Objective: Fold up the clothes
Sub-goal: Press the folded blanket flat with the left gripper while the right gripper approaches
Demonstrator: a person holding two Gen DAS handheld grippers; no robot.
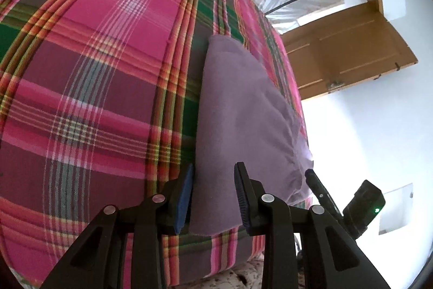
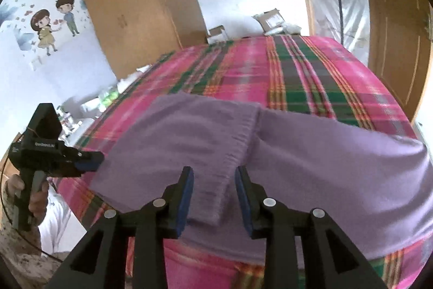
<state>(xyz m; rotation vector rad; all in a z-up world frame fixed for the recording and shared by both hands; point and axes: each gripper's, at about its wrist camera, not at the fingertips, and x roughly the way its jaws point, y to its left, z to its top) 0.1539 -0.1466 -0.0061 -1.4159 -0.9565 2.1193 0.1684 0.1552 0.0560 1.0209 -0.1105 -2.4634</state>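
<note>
Hovering over purple garment [image 2: 311, 153], both jaws parted.

Bright daylight, blown-out white walls; heavy fisheye bending at edges; right view slightly motion-blurred

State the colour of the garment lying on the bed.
Plain light purple; the garment shows best in the right wrist view, spread on the pink and green plaid bedcover.

Home bedroom: plaid-covered bed [image 2: 297, 67], cartoon wall sticker [image 2: 51, 23], wooden door [image 1: 349, 50].
</note>
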